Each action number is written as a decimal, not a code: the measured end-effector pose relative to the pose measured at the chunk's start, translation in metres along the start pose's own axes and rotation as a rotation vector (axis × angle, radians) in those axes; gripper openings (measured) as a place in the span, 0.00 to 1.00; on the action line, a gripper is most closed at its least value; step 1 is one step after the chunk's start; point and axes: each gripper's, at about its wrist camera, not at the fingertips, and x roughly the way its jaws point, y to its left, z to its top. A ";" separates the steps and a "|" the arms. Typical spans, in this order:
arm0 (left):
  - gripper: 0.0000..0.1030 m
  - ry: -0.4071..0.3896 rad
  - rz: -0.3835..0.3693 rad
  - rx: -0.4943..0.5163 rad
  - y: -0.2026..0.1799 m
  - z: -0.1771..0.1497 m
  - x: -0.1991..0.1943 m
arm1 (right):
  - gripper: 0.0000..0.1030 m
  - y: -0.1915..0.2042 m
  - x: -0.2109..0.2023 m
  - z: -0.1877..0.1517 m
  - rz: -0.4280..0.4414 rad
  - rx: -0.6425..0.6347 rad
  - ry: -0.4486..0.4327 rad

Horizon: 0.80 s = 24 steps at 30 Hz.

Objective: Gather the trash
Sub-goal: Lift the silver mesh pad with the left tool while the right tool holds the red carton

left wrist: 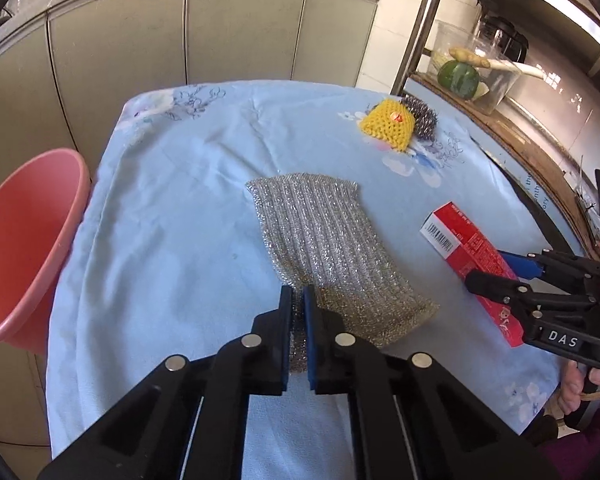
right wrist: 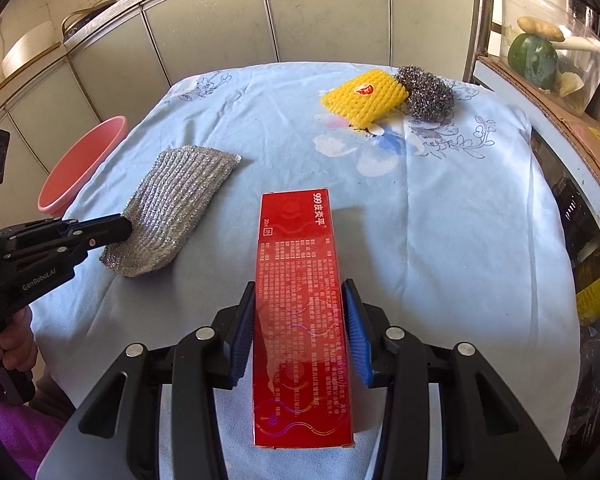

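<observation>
A silver mesh scouring cloth [left wrist: 324, 240] lies mid-table; my left gripper [left wrist: 298, 300] is shut on its near corner, also seen in the right wrist view [right wrist: 128, 226]. A long red box [right wrist: 300, 304] lies on the blue cloth; my right gripper [right wrist: 298, 304] is shut on its sides, the blue pads [right wrist: 240, 336] touching it. The box also shows in the left wrist view [left wrist: 472, 256]. A yellow foam net [right wrist: 364, 98] and a steel wool ball [right wrist: 428, 94] sit at the far right of the table.
A pink bin [left wrist: 28, 248] stands off the table's left edge, also in the right wrist view [right wrist: 84, 162]. A metal rack [left wrist: 480, 68] with a clear container and vegetables stands at the right. Grey cabinets [left wrist: 180, 40] lie behind the table.
</observation>
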 end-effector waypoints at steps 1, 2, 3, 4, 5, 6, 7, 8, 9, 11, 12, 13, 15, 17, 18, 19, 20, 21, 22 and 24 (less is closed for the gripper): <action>0.04 -0.017 -0.004 0.001 -0.001 0.001 -0.003 | 0.40 0.000 0.000 0.000 -0.001 -0.001 -0.003; 0.04 -0.032 -0.006 0.003 -0.001 0.002 -0.007 | 0.40 0.001 0.000 0.001 -0.004 -0.003 -0.005; 0.04 -0.046 -0.006 0.006 -0.002 0.004 -0.010 | 0.40 0.001 0.000 0.001 -0.006 -0.003 -0.006; 0.04 -0.063 -0.008 0.011 -0.004 0.006 -0.014 | 0.40 0.001 0.000 0.001 -0.009 -0.002 -0.007; 0.04 -0.073 -0.012 0.013 -0.005 0.009 -0.017 | 0.40 0.001 0.000 0.001 -0.011 0.000 -0.007; 0.04 -0.083 -0.016 0.015 -0.006 0.011 -0.020 | 0.40 0.001 -0.002 0.000 -0.015 0.003 -0.008; 0.04 -0.097 -0.017 0.019 -0.008 0.014 -0.024 | 0.40 0.000 -0.005 0.000 -0.018 0.004 -0.012; 0.04 -0.111 -0.017 0.027 -0.010 0.017 -0.028 | 0.40 0.000 -0.008 0.000 -0.025 0.004 -0.020; 0.04 -0.124 -0.017 0.038 -0.012 0.020 -0.032 | 0.40 -0.001 -0.012 0.000 -0.030 0.006 -0.028; 0.04 -0.149 -0.016 0.062 -0.017 0.025 -0.040 | 0.40 -0.003 -0.019 0.000 -0.037 0.016 -0.041; 0.04 -0.157 -0.019 0.070 -0.019 0.026 -0.044 | 0.40 -0.004 -0.023 0.000 -0.043 0.020 -0.049; 0.04 -0.164 -0.025 0.077 -0.021 0.028 -0.047 | 0.40 -0.004 -0.028 0.000 -0.052 0.022 -0.057; 0.04 -0.177 -0.043 0.082 -0.025 0.031 -0.051 | 0.40 -0.005 -0.036 -0.001 -0.066 0.025 -0.071; 0.04 -0.189 -0.054 0.085 -0.027 0.031 -0.055 | 0.40 -0.005 -0.041 -0.003 -0.076 0.033 -0.080; 0.04 -0.195 -0.060 0.084 -0.028 0.030 -0.058 | 0.40 -0.006 -0.044 -0.004 -0.079 0.040 -0.083; 0.04 -0.202 -0.066 0.082 -0.028 0.029 -0.060 | 0.40 -0.006 -0.046 -0.004 -0.079 0.044 -0.085; 0.04 -0.208 -0.071 0.081 -0.028 0.028 -0.063 | 0.40 -0.006 -0.047 -0.004 -0.079 0.047 -0.086; 0.04 -0.218 -0.077 0.081 -0.028 0.027 -0.067 | 0.40 -0.005 -0.049 -0.005 -0.081 0.048 -0.088; 0.04 -0.226 -0.078 0.081 -0.028 0.026 -0.070 | 0.40 -0.003 -0.050 -0.004 -0.081 0.047 -0.089; 0.04 -0.249 -0.070 0.082 -0.025 0.023 -0.079 | 0.40 0.000 -0.051 -0.002 -0.075 0.042 -0.090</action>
